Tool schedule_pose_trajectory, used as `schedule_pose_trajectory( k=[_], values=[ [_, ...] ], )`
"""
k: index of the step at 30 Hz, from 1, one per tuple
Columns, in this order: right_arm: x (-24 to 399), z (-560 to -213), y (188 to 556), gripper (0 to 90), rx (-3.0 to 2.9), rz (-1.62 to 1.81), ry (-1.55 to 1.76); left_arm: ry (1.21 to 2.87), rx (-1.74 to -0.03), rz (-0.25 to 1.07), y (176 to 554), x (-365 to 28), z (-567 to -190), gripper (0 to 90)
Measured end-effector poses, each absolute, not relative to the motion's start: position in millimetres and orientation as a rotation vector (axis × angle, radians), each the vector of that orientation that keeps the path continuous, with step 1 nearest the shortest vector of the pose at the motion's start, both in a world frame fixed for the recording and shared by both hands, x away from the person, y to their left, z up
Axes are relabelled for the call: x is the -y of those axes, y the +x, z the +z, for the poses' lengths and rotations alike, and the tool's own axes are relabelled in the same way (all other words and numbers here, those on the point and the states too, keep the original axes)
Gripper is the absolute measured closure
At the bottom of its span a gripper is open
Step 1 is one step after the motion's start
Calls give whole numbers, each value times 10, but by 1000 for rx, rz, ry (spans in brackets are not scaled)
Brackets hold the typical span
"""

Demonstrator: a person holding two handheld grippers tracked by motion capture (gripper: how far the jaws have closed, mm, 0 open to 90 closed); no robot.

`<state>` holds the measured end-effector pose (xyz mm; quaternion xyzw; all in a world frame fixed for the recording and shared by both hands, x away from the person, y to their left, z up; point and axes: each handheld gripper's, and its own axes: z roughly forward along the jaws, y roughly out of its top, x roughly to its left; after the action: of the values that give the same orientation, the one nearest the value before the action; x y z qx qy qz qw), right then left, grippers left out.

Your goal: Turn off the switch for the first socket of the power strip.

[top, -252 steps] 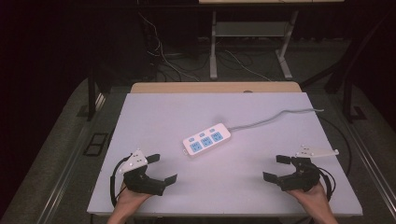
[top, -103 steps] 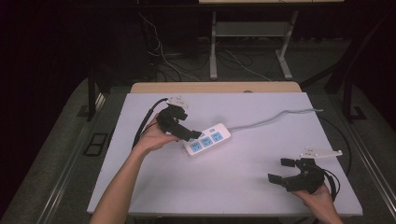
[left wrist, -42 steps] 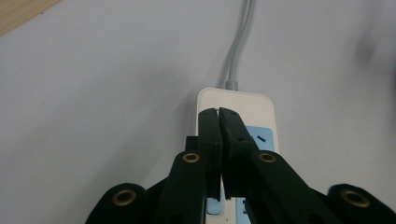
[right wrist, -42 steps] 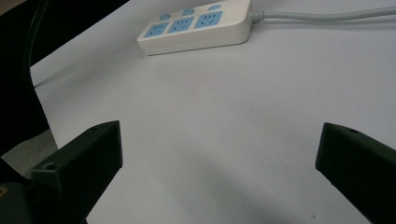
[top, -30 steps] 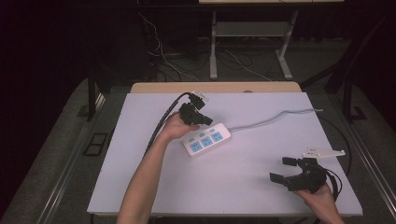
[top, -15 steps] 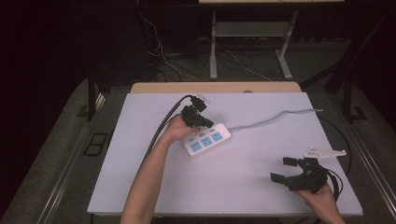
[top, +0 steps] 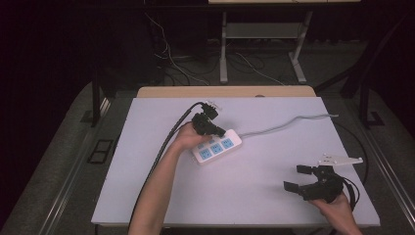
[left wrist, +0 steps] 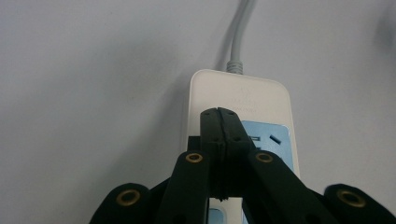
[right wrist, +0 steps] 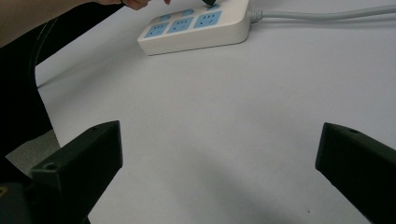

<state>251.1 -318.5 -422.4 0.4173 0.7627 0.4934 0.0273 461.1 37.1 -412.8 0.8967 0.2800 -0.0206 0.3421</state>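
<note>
the white table [top: 147, 161] carried a white power strip [top: 218, 146] near its centre. the left forearm [top: 156, 191] reached forward; the left gripper [top: 215, 131], jaws pressed together, bore on the strip's cable end. the right gripper [top: 298, 178] rested at the near right corner, jaws wide apart.

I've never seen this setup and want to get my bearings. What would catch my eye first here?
First, the white power strip with blue sockets, near the middle of the pale table, its grey cord trailing toward the far right. The left gripper hangs over its cord end with fingers pressed together. The right gripper rests open near the table's front right corner.
</note>
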Motion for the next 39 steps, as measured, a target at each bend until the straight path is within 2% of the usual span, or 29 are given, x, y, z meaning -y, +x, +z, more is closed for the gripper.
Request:
schedule_pose_trajectory(
  k=[25,32,39],
  values=[
    [3191,-4218,2502,5,-2350,1537,1273,2374,-714,-19,4581,-384,-4122,897],
    [3202,-4214,2507,5,-2343,1542,1276,2300,-752,-65,4569,-446,-4174,898],
    [3207,-4216,2516,5,-2342,1543,1284,2385,-754,-31,4575,-348,-4113,899]
  ],
)
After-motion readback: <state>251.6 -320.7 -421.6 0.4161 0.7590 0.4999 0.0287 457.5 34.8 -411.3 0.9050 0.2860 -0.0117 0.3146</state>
